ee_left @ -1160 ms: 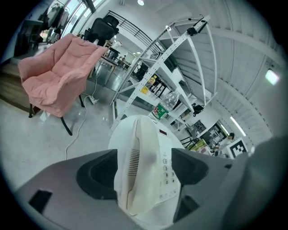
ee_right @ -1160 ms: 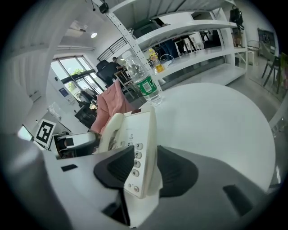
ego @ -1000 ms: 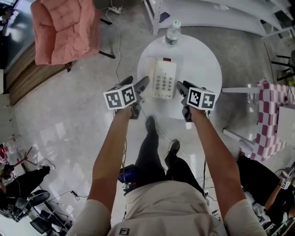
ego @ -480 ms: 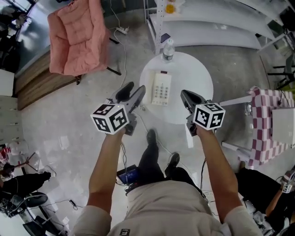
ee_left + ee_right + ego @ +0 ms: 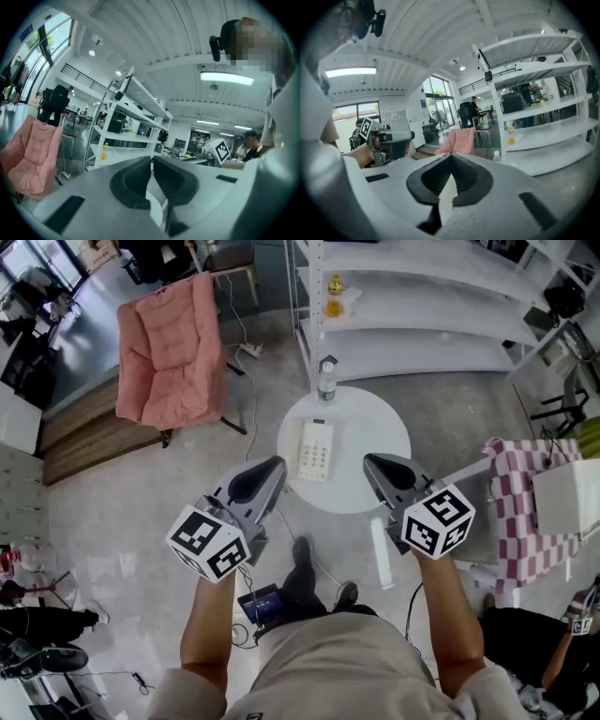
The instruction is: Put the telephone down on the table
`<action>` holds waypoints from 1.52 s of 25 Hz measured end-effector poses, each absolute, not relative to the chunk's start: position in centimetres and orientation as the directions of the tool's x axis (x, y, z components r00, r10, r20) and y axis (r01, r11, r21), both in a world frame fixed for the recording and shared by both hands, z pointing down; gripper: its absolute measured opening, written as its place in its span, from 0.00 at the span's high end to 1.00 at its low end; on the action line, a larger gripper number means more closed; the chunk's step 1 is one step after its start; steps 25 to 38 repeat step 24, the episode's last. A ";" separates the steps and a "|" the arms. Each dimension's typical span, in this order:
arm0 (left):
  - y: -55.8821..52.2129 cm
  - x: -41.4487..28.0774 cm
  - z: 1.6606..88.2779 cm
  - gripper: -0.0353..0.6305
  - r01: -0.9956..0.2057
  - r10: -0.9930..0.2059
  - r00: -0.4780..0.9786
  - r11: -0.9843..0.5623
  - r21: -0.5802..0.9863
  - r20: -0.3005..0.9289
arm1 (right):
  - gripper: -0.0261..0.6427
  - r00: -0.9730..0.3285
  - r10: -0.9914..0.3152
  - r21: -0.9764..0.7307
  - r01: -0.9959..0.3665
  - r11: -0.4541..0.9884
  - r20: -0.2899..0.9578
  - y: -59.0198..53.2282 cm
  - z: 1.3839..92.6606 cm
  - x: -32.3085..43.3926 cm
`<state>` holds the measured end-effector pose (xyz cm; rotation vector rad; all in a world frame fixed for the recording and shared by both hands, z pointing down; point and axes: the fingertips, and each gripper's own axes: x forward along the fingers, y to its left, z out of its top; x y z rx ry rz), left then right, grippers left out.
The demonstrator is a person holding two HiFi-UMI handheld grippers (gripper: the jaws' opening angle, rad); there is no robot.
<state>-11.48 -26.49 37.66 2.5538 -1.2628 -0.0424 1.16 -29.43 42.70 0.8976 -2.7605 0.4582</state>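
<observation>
Writing: we read no brand or wording. The keypad on the telephone (image 5: 315,450) and the label on the water bottle (image 5: 326,382) are too small to make out. The only clear print is the black-and-white square markers on the cubes of both grippers, left cube (image 5: 208,542) and right cube (image 5: 438,521).

Telephone: pale, keypad up, lying flat on the round white tabletop (image 5: 370,486), left of its centre. The bottle stands upright at the far rim, apart from it.

Left gripper (image 5: 273,470): its own view shows the dark fingers (image 5: 133,180) brought together with nothing between them; they have just been closing. It touches nothing.

Right gripper (image 5: 371,464): fingers (image 5: 469,180) clenched tip to tip, empty, touching nothing.

In the head view both grippers are held up on either side of the tabletop, well clear of the telephone, tips aimed forward.

Surroundings: pink chair (image 5: 171,348) to the left, white shelving (image 5: 422,296) beyond the tabletop.
</observation>
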 end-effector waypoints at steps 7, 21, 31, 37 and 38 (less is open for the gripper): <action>-20.4 -7.6 31.6 0.92 -0.782 -0.784 0.618 -0.606 0.145 0.054 | 0.98 -0.807 -0.541 -0.082 -0.571 0.817 0.237 -23.7 34.8 4.0; -12.5 -2.7 29.1 0.92 -0.778 -0.781 0.624 -0.616 0.123 0.035 | 0.98 -0.817 -0.541 -0.023 -0.556 0.831 0.198 -16.2 31.0 9.5; -11.1 -1.8 29.2 0.92 -0.776 -0.778 0.627 -0.618 0.126 0.045 | 0.98 -0.820 -0.537 -0.027 -0.552 0.833 0.199 -14.9 30.8 10.3; -11.1 -1.8 29.2 0.92 -0.776 -0.778 0.627 -0.618 0.126 0.045 | 0.98 -0.820 -0.537 -0.027 -0.552 0.833 0.199 -14.9 30.8 10.3; -11.1 -1.8 29.2 0.92 -0.776 -0.778 0.627 -0.618 0.126 0.045 | 0.98 -0.820 -0.537 -0.027 -0.552 0.833 0.199 -14.9 30.8 10.3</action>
